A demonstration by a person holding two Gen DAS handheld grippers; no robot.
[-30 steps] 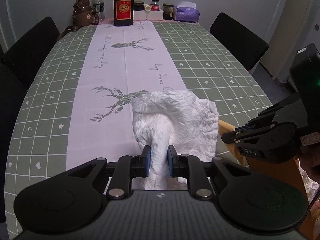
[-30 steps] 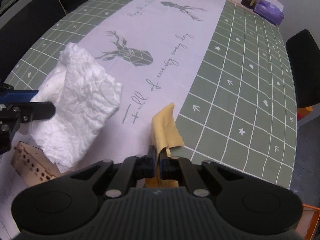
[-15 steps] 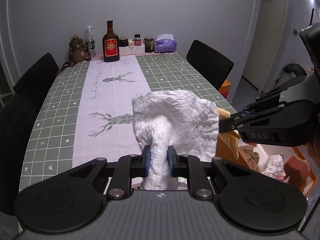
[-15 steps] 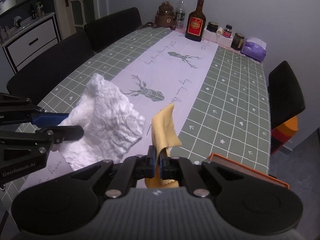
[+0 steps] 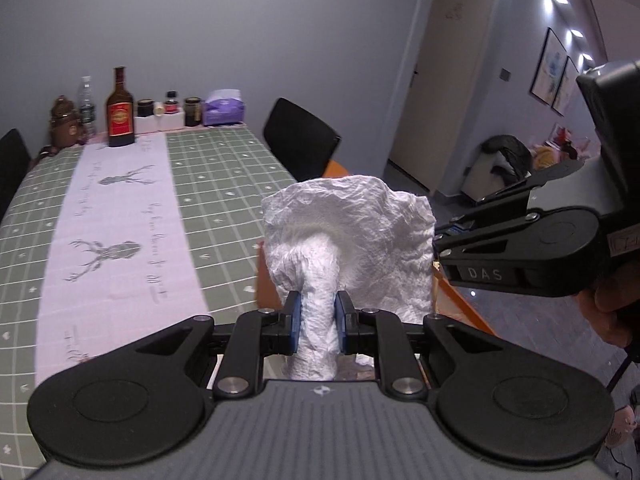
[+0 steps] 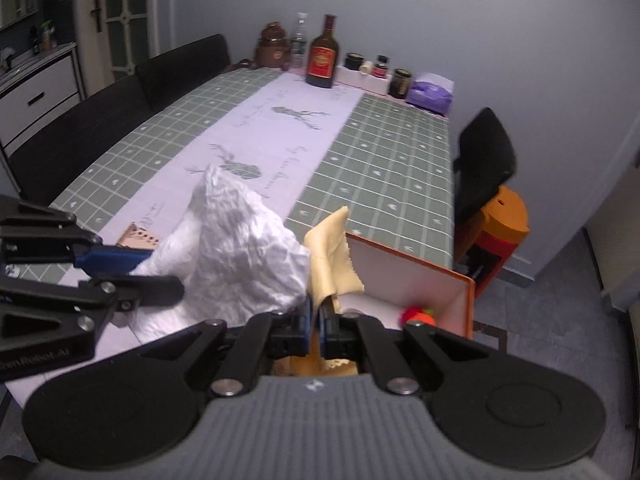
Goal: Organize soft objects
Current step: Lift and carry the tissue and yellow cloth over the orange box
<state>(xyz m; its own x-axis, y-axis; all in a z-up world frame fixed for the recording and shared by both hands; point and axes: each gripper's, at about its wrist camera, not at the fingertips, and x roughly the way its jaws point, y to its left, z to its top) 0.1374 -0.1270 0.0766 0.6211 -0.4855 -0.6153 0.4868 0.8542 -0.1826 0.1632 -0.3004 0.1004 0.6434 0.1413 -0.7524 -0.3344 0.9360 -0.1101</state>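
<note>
White crumpled cloth is clamped in the left tool, held in the air beside the desk. Right tool is pinched on a yellow cloth above an orange-rimmed box.

White crumpled cloth: thin, heavily wrinkled fabric, gathered into a narrow bunch at its lower end, fanning out wide and upright above it. Off the table, in the air near the table's edge.

Yellow cloth: smaller, pale tan-yellow, smooth, with a zigzag-cut edge. Stands upright as a folded strip ending in a pointed tip, just beside the white cloth; whether they touch cannot be told. Also clear of the table.
</note>
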